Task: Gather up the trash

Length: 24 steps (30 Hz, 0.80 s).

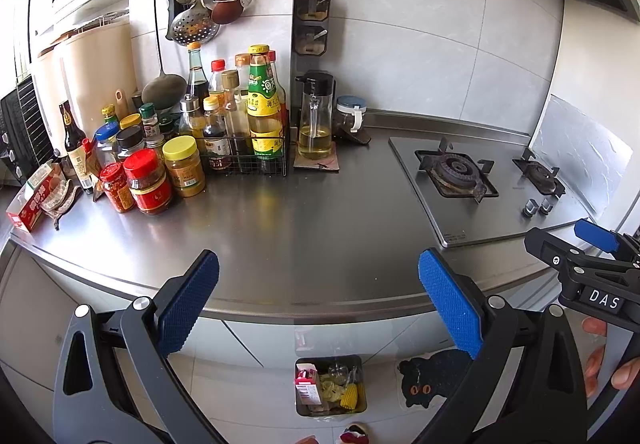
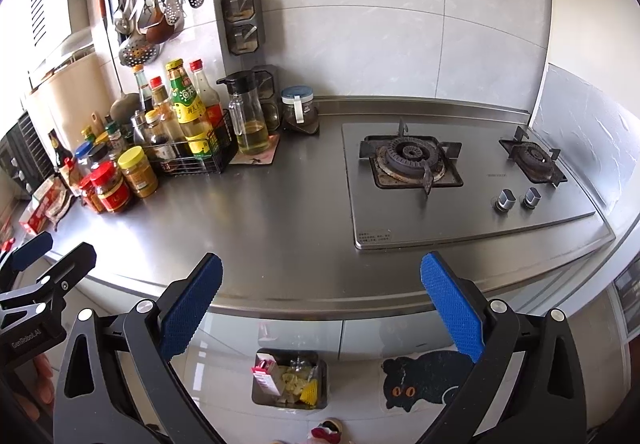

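Walls: pale grey large-format tiles [image 2: 360, 16], daylight falling across them.
Counter: brushed stainless steel worktop [image 1: 304, 228] with reflections.
Cabinets: glossy grey cupboard fronts [image 2: 296, 336] beneath.
Floor: light grey tiles [image 1: 248, 404], black cat-shaped mat [image 2: 424, 380].

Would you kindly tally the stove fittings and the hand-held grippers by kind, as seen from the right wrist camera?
Burners: 2 (large, small)
Stove knobs: 2 (left, right)
Hand-held grippers: 2 (right, left)
Total: 6
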Tool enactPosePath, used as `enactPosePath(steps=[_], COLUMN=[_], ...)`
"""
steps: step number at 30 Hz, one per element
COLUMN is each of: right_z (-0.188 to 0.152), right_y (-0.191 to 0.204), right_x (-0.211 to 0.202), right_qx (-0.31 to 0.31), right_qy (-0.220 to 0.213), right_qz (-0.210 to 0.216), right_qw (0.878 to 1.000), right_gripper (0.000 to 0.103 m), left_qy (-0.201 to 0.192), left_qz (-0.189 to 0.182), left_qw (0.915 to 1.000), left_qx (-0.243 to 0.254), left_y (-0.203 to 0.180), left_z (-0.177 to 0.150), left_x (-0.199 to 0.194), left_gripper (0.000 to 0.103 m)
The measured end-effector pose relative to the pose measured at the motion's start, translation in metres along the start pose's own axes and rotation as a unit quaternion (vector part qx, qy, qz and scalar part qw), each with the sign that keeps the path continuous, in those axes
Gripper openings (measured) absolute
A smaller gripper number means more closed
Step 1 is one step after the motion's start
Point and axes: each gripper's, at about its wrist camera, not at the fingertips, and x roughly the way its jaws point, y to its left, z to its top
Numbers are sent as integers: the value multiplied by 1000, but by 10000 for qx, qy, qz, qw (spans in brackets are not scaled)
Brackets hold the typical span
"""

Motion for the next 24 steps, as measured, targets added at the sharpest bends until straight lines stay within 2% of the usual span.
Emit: enactPosePath(steps=[24], right_z=[1], right_y=[2], right_x=[13], right_qx=[-1], right_qy=[166], right_qz=[62], right_qw=[9998], right_gripper=[100], left_qy=[61], left_qz=[40], left_qw=[10000], left_qx=[-23], left_y=[3], left_z=[3], left_x=[7], left_gripper=[95])
